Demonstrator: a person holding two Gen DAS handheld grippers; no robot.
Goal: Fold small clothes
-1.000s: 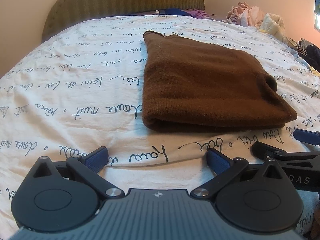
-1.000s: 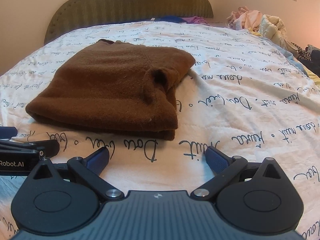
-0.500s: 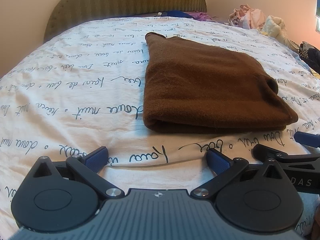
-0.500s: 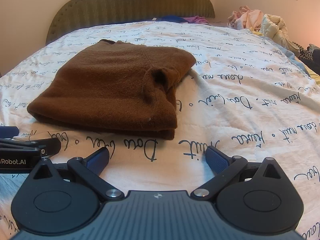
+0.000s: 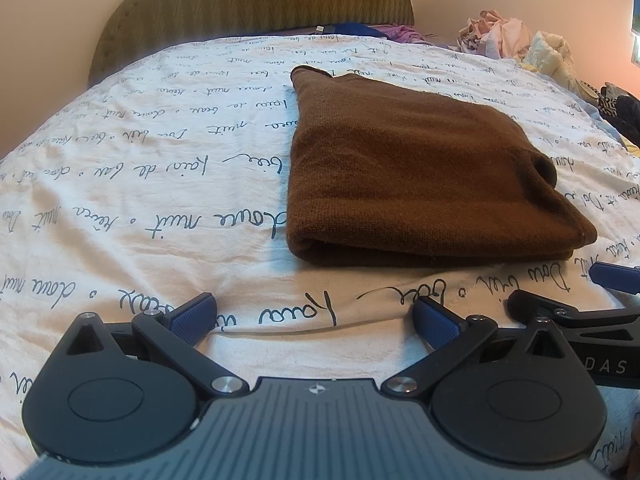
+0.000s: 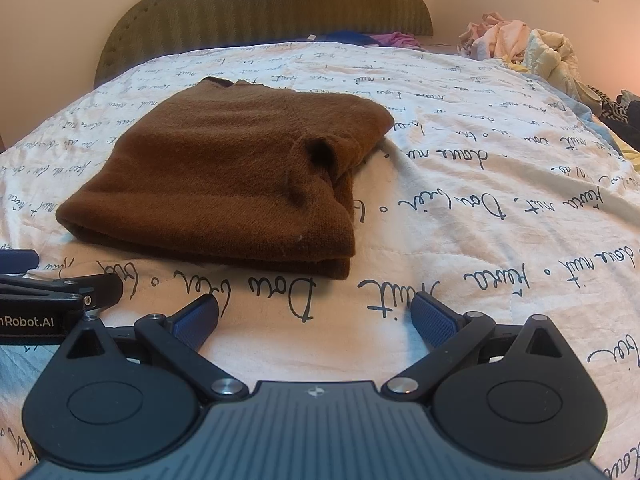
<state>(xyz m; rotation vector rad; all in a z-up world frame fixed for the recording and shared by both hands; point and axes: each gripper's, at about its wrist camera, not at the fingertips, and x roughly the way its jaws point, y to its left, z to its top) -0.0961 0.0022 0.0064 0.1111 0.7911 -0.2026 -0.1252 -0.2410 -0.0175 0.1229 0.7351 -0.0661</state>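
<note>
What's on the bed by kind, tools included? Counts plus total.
Folded brown sweater: 1
Heap of loose clothes at the far right edge: 1
Clothes by the headboard, blue and purple: 2
Tools, both open and empty: left tool, right tool: 2
Total: 6

Folded brown sweater (image 5: pixel 420 176) mid-bed (image 5: pixel 160 168), left gripper (image 5: pixel 314 318) wide apart, empty, near front edge.

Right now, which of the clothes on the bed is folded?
The brown sweater, flat in the middle of the bed. The pale pile at the far right edge is crumpled.
</note>
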